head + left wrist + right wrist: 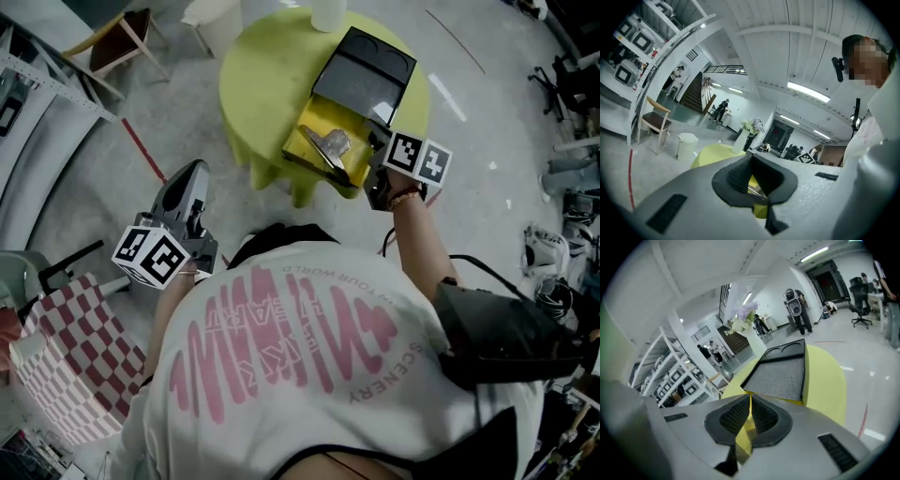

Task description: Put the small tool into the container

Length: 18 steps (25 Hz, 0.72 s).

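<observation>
Supervisor: Box contents?

Operator: I see the yellow box (319,112) open at upper centre of the head view. Its black lid (367,73) lies open toward the top of the frame. The tool (328,143), a small metal piece, lies inside on the yellow bottom, and neither gripper touches it.

Supervisor: And your grippers?

Operator: My right gripper (750,398) is clenched, pads together with nothing between them; only a sliver of yellow shows through the slit. In the head view it sits just beside the box's lower right corner. My left gripper (751,157) is closed and empty, left of centre over the floor and well apart from the box.

Supervisor: Surface and room?

Operator: The box sits on a round yellow table (255,80), toward its right side. A white vase (740,140) with flowers stands at the table's top edge. I see a grey floor (169,103) with a red line, a wooden chair (120,36) at upper left and a white bin (686,143) near it. White shelves (670,376) run along the left of the right gripper view. A red-and-white checked cloth (80,361) shows at lower left.
</observation>
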{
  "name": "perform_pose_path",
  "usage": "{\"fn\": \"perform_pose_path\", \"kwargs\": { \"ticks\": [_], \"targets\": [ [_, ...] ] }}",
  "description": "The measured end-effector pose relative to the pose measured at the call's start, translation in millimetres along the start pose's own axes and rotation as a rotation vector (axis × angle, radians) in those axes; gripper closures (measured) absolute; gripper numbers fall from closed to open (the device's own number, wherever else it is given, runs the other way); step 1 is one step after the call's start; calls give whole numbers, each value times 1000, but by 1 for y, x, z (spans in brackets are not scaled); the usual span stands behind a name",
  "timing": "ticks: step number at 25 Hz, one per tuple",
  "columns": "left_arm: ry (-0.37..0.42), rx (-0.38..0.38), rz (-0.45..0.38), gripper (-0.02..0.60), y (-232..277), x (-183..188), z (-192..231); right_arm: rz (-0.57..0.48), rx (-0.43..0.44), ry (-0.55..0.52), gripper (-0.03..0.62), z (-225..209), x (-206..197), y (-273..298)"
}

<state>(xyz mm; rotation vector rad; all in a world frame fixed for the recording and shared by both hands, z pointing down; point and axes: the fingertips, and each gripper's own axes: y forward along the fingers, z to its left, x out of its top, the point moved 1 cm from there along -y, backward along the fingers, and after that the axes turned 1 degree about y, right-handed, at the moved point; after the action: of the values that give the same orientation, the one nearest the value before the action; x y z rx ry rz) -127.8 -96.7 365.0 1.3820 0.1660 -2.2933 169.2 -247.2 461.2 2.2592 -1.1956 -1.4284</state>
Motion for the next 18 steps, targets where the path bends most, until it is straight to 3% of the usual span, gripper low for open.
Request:
{"fn": "perform_pose_path", "kwargs": {
  "ticks": [3, 9, 18],
  "targets": [
    [27, -68, -3, 574, 13, 11, -16, -98, 55, 31, 585, 16, 17, -23],
    [37, -181, 17, 574, 22, 21, -36, -295, 79, 26, 588, 50, 38, -79],
    [66, -305, 85, 574, 10, 34, -43, -471, -84, -109, 588, 103, 18, -148]
  ]
}}
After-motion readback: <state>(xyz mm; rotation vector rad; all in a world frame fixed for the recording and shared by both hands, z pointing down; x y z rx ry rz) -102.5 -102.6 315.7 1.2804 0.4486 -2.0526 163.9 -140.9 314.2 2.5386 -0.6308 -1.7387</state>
